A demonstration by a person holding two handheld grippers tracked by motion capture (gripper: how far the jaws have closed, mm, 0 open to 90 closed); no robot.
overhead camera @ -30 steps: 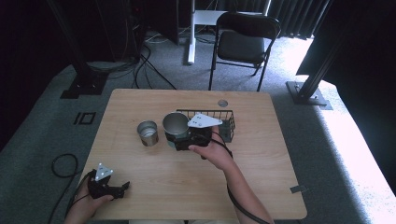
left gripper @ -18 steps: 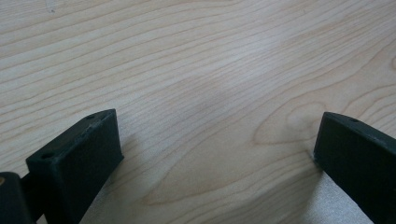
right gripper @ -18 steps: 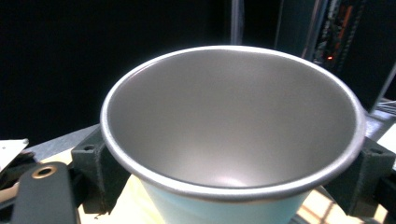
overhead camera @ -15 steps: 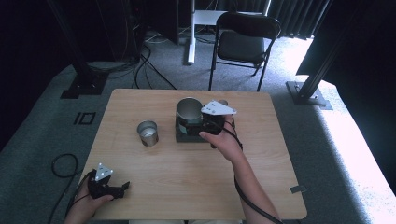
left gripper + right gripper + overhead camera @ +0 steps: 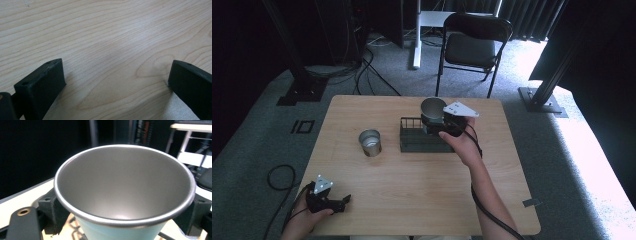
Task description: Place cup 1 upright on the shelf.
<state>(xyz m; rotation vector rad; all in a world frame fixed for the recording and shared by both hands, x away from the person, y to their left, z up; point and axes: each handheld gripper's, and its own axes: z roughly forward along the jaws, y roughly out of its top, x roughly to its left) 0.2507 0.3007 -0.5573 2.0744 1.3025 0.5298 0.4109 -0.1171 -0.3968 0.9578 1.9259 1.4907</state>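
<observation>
My right gripper [image 5: 439,122] is shut on a metal cup [image 5: 432,108] with a pale blue outside, held up over the right end of a black wire basket [image 5: 416,141]. In the right gripper view the cup [image 5: 125,192] is upright and empty, its rim wide between the two black jaws. A second, smaller metal cup [image 5: 370,142] stands on the table left of the basket. My left gripper [image 5: 343,201] rests open at the table's near left corner. The left gripper view has its fingertips [image 5: 47,80] wide apart over bare wood.
The wooden table [image 5: 422,200] has room in its middle and near right. A black folding chair [image 5: 472,45] stands behind the far edge. Cables and stand bases lie on the grey carpet at the left. A cable trails from my right hand off the near edge.
My right gripper has carried the cup up and to the right, from the basket's left end to above its right end. The left gripper has stayed put.
</observation>
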